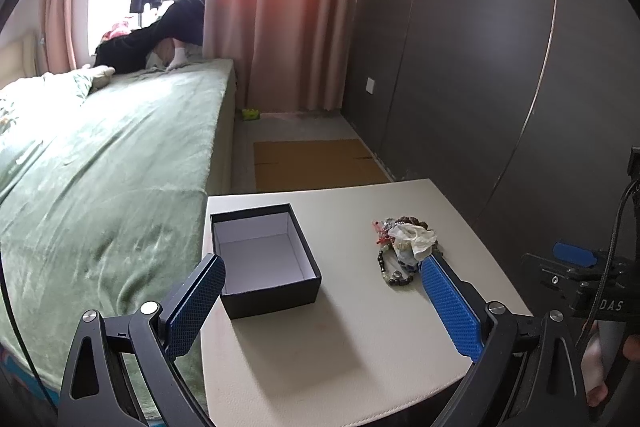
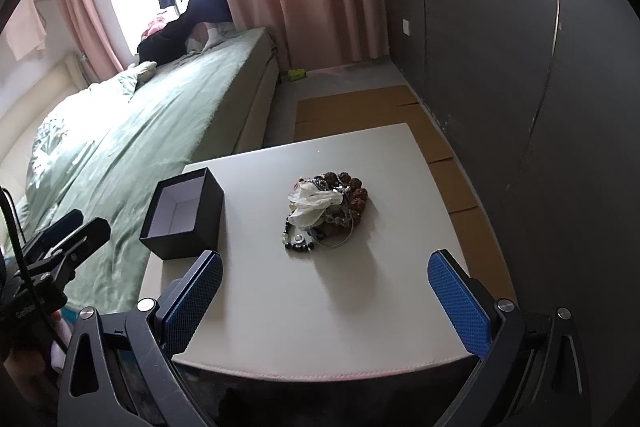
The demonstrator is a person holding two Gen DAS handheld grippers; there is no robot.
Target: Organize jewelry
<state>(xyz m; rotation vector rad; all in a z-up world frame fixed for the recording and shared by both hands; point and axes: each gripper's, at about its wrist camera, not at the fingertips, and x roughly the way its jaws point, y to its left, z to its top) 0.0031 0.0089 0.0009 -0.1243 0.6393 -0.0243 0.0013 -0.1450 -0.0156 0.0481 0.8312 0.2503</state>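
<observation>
An open black box [image 1: 266, 259] with a white, empty inside stands on the left part of a small white table [image 1: 340, 347]. A heap of jewelry [image 1: 404, 251], with bead bracelets, a metal bangle and a white cloth piece, lies to its right. My left gripper [image 1: 322, 267] is open and empty, its fingers either side of the box's near right corner. In the right wrist view the box [image 2: 182, 215] is at the left, the heap [image 2: 326, 215] at the middle. My right gripper [image 2: 324, 263] is open and empty, just short of the heap.
A bed with a green cover [image 1: 100, 167] runs along the table's left side. Flat cardboard [image 1: 316, 163] lies on the floor beyond the table. A dark panelled wall [image 1: 500, 75] is to the right. The right gripper's body [image 1: 580, 279] shows at the left view's right edge.
</observation>
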